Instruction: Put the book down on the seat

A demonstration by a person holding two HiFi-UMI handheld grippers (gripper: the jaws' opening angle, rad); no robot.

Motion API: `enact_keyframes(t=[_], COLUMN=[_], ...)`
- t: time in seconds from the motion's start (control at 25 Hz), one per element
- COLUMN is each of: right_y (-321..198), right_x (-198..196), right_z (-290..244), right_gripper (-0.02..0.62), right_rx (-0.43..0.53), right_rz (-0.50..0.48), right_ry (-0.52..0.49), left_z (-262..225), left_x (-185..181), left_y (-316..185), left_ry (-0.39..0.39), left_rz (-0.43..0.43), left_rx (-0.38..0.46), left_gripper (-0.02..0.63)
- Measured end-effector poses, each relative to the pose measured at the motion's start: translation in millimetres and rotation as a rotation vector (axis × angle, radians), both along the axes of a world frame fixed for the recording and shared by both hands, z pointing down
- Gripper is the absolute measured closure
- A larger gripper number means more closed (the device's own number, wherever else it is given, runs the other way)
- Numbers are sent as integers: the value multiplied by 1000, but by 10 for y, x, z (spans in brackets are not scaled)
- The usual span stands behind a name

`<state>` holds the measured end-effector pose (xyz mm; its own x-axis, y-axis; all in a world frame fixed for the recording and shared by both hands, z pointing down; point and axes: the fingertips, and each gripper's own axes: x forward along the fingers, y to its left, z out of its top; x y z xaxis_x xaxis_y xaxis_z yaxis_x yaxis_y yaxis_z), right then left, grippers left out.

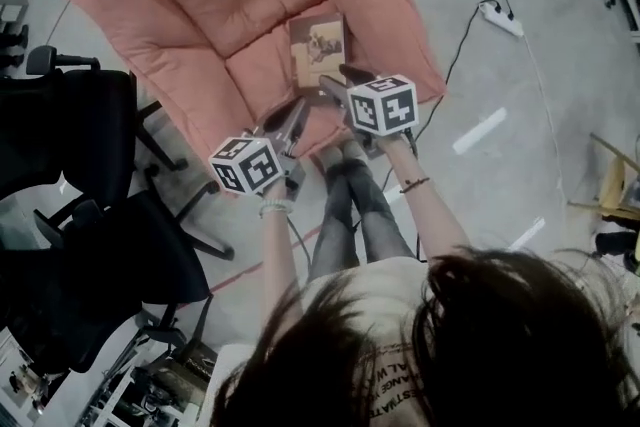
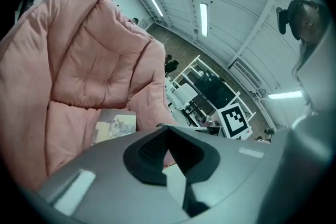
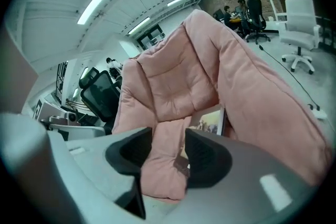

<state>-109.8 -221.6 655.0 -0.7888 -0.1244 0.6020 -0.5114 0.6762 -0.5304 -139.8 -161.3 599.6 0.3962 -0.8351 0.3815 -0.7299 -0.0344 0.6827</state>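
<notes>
The book [image 1: 318, 47] lies flat, cover up, on the pink cushioned seat [image 1: 200, 5], against its right-hand padding. It also shows in the left gripper view, book [image 2: 113, 127], and in the right gripper view, book [image 3: 211, 122]. My right gripper [image 1: 340, 80] hovers just in front of the book, jaws open, with only pink cushion [image 3: 178, 81] seen between them, gripper [image 3: 169, 152]. My left gripper [image 1: 293, 115] is over the seat's front edge, left of the book, and holds nothing. Its dark pads meet, so this gripper [image 2: 167, 147] is shut.
Black office chairs [image 1: 90, 145] stand close at the left of the pink seat. A white power strip [image 1: 500, 18] with its cable lies on the grey floor to the right. A wooden chair [image 1: 620, 185] is at the right edge. The person's legs [image 1: 355, 205] stand before the seat.
</notes>
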Motion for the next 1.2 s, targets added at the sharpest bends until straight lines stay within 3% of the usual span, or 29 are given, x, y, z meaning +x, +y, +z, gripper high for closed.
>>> enact_keyframes(t=[0.4, 1.2], right_y=[101, 535], right_x=[-101, 142], right_z=[-973, -2315], right_gripper=[445, 538], right_rx=[64, 210], right_rz=[-29, -84], right_ry=[-94, -248], left_z=[-890, -2016], left_x=[32, 430], left_y=[-33, 307], left_ry=[-53, -143], left_rz=[7, 102], left_rx=[92, 234], left_gripper=[607, 607])
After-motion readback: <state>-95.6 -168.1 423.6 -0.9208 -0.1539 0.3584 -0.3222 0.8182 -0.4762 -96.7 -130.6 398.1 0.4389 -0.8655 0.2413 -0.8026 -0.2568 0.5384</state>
